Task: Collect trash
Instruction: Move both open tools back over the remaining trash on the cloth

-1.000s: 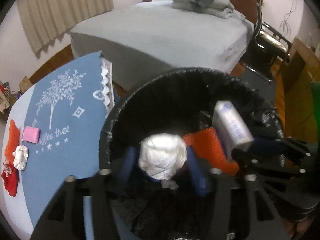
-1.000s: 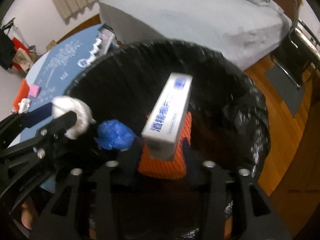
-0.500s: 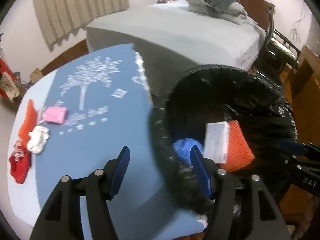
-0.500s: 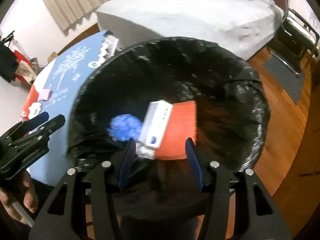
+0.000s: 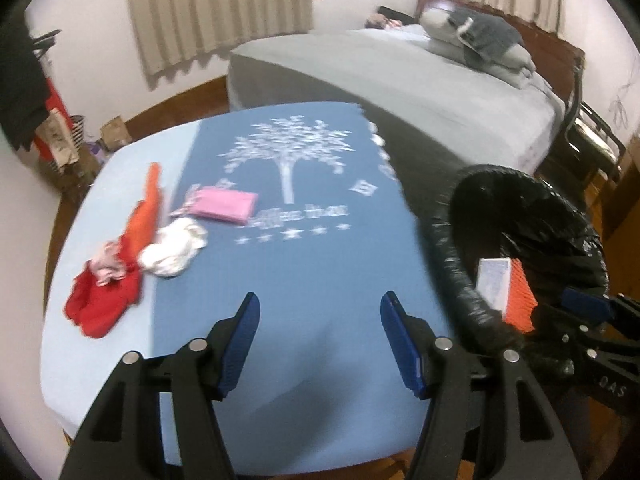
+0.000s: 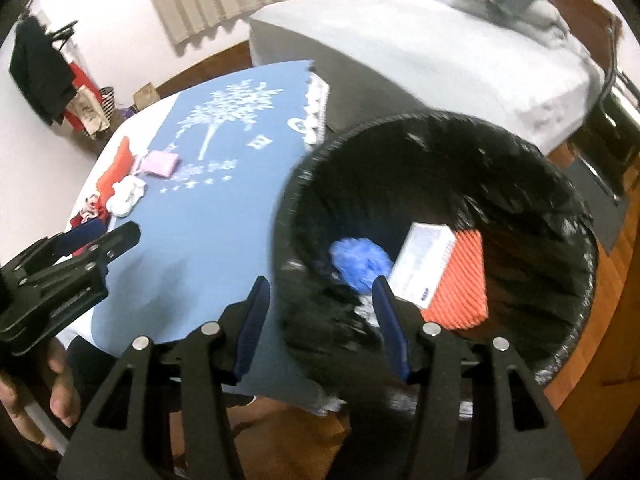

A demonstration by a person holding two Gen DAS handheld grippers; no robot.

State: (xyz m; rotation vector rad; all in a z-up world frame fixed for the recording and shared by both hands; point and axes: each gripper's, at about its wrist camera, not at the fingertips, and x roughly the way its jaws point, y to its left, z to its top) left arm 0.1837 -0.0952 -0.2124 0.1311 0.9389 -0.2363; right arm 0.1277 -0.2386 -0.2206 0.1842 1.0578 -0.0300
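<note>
A black-lined trash bin (image 6: 560, 208) stands right of the table; it also shows in the left wrist view (image 5: 452, 240). Inside lie a white box (image 6: 424, 264), an orange mesh piece (image 6: 464, 280) and a blue wad (image 6: 360, 264). On the blue tablecloth (image 5: 304, 272) lie a pink packet (image 5: 224, 210), a white crumpled wad (image 5: 172, 246), an orange strip (image 5: 146, 208) and red cloth (image 5: 100, 300). My left gripper (image 5: 318, 344) is open and empty over the table's near part. My right gripper (image 6: 320, 328) is open and empty over the bin's near rim.
A grey bed (image 5: 420, 92) with folded bedding (image 5: 476, 40) stands behind the table. A black chair (image 5: 592, 136) is at the right. Bags and dark hanging clothes (image 5: 24, 92) are at the left wall. Wooden floor (image 6: 600, 344) lies around the bin.
Both grippers opened and dropped the white wad and the white box into the bin. The left gripper then swung left over the table; the right pulled back from the bin.
</note>
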